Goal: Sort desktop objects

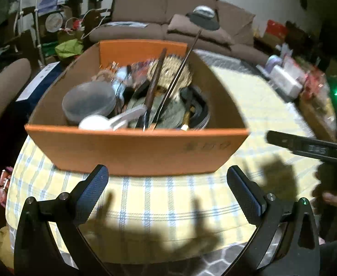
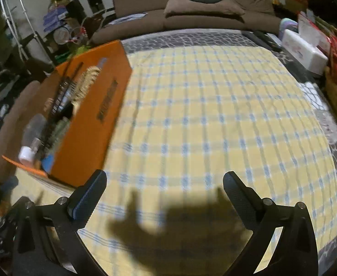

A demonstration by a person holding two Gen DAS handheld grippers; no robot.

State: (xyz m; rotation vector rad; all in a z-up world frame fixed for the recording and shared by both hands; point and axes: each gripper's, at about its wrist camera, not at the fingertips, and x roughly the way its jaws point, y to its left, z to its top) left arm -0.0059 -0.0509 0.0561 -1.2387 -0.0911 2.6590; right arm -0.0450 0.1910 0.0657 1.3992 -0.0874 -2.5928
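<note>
- An orange box [image 1: 136, 151] sits at the left of the checked cloth [image 2: 214, 115] covering the surface, crammed with blurred objects, perhaps a grey lidded tub [image 1: 89, 101] and a long stick [image 1: 155, 78].
- Left gripper [image 1: 167, 186], jaws spread, holds nothing and faces the box.
- Right gripper [image 2: 165, 194], jaws spread, holds nothing above bare cloth.

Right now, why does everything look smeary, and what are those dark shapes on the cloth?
Left wrist view: the box is smeared by motion blur, and the open tongs cast shadows on the cloth. Right wrist view: the box is blurred too, and the tongs cast a dark shadow.
</note>
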